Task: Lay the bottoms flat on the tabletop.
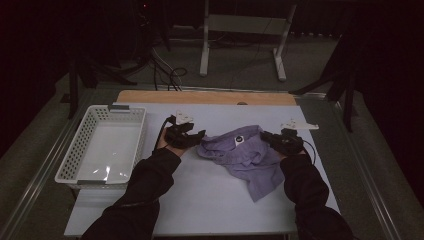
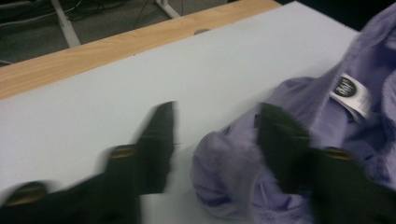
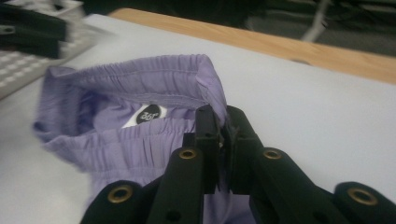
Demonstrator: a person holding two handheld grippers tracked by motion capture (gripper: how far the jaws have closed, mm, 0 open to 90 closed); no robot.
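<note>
Your right gripper has its jaws clamped together on the elastic waistband edge of the purple garment, a pinch of cloth showing between the tips. Your left gripper stands with its jaws apart: one jaw lies over bare desk, the other over the bunched cloth, and neither is seen pressing on it. The picture there is blurred, so I cannot tell whether the far jaw touches the fabric.

The garment lies rumpled in the middle of the desk, between your two hands. It is soft, thin cloth with a gathered, ribbed waistband and a small white tag bearing a dark round mark inside the opening. One end trails toward your side of the desk.

The desk top is a smooth pale sheet with a strip of bare wood along the far edge. There is open surface ahead of the garment and a wide bare stretch on your near side. To the left of your left hand, a white plastic basket with perforated walls sits at the desk's left edge, near that gripper but apart from it. The right edge of the desk lies just beyond your right hand.
</note>
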